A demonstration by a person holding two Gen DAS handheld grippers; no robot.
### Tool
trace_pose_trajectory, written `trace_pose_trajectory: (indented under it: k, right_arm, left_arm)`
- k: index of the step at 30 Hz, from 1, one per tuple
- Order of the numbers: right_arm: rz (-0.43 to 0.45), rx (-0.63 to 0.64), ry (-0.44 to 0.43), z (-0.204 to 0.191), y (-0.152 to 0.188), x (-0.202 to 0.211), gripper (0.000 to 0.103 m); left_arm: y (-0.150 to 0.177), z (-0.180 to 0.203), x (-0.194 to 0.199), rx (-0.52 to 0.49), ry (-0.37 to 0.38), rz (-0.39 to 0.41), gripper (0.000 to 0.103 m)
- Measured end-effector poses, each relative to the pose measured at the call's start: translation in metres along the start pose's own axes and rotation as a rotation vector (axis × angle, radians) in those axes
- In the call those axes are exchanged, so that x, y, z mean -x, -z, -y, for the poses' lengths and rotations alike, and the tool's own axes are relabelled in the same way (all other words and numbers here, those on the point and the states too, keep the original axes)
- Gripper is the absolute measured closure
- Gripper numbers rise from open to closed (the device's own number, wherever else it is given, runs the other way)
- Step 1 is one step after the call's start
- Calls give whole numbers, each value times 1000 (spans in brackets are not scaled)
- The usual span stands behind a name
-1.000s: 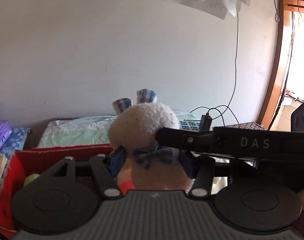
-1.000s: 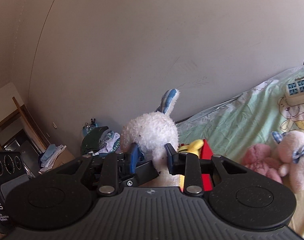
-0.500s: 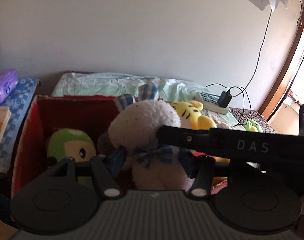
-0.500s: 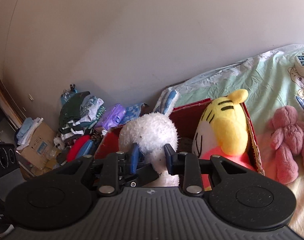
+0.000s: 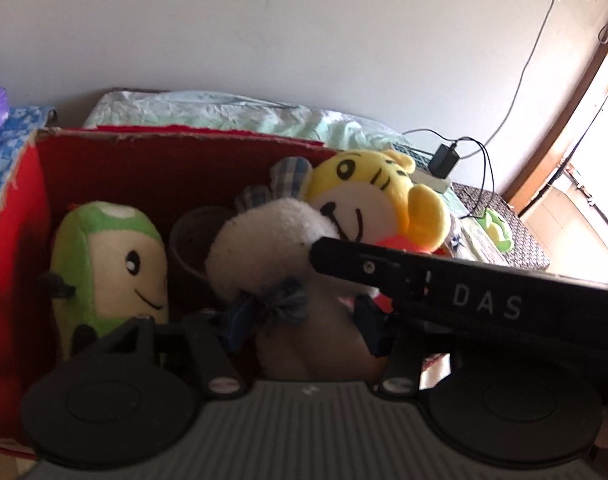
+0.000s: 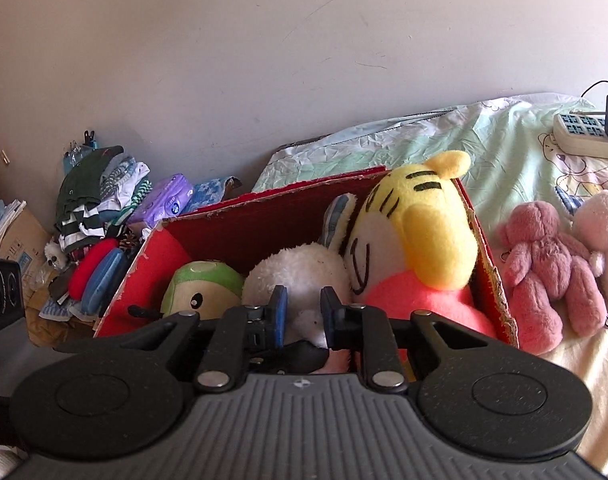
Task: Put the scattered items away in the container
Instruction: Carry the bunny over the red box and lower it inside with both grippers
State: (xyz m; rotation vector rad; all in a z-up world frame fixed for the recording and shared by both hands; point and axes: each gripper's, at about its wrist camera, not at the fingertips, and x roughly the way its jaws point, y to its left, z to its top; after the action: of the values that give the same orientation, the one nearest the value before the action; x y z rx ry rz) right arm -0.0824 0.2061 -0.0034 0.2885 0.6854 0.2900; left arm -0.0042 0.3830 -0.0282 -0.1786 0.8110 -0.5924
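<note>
Whereas a second ago both views showed mostly bare wall behind a raised toy, the red cardboard box (image 6: 264, 216) now fills the lower middle of each view, standing on the bed (image 6: 516, 148) with its pale green printed sheet. Inside the box, the yellow tiger plush (image 6: 428, 224) leans against the right-hand wall, and the green plush (image 5: 112, 264) stands at the left; neither was visible in the left wrist view a second ago. The white rabbit plush (image 5: 272, 236) now sits low between those two, within the box walls, its checked ears up against the tiger's face; previously it was carried high against the wall. The left claw (image 5: 300, 320) grips the rabbit's body just below the blue checked bow, blue pads pressed into the fabric on both sides, as they were before. The right claw (image 6: 303, 312) has just been closing: its jaws stand narrower than in the earlier view and pinch a small fold of the rabbit's white fur at the back of its head. Outside the box, on the sheet to the right, a pink plush (image 6: 544, 272) lies beside a paler one, with the power strip (image 6: 584, 136) further back near the wall.
</note>
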Motion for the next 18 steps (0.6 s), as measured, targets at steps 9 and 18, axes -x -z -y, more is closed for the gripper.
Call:
trace_pose_trajectory:
  k: [9,18]
  right_arm:
    - [4,-50,-63,8,0,1,81]
    - [-9,-58,-57,9,0,-3,82]
  left_arm:
    - [5,13,-11,-65,-23,-12,39]
    - [8,9,-15,-41,-2,-15,39]
